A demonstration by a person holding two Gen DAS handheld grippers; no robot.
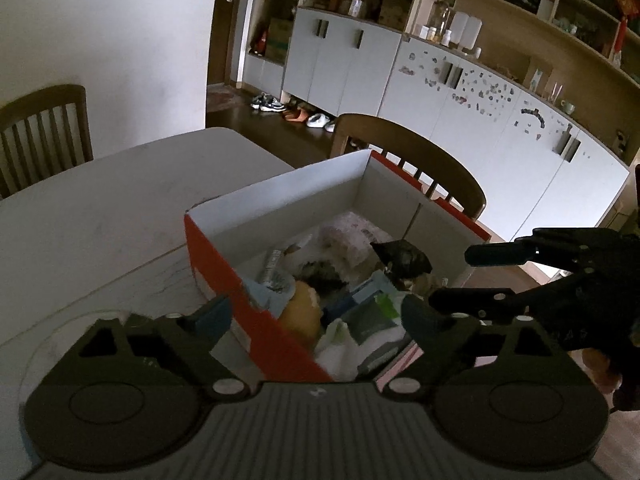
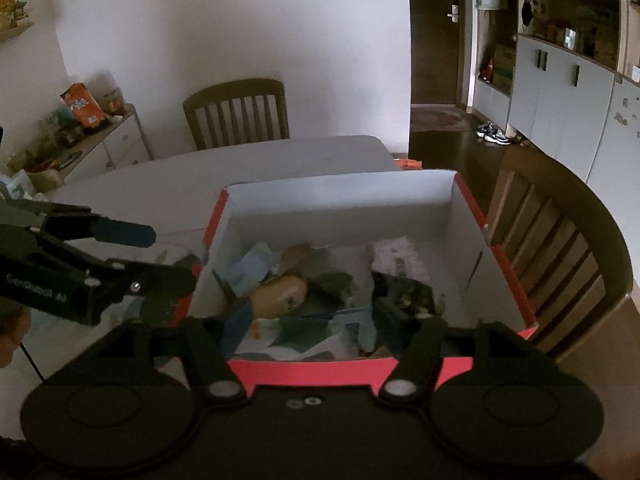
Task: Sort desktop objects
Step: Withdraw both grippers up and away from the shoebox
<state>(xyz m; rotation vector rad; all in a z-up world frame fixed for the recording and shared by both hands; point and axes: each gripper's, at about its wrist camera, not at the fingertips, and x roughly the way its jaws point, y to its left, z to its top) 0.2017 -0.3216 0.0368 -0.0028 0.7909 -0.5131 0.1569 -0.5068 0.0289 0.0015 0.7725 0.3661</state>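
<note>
A cardboard box, red outside and white inside, stands on the pale table. It holds several things: a tan rounded toy, a dark furry toy, a white packet and blue and green packets. My left gripper hovers over the box's near left corner, open, straddling the red wall. My right gripper stands open over the box's near edge, with the dark toy lying loose just ahead of its right finger.
A wooden chair stands close behind the box's right side, and another chair is at the table's far side. White cupboards line the wall. A low cabinet carries snacks.
</note>
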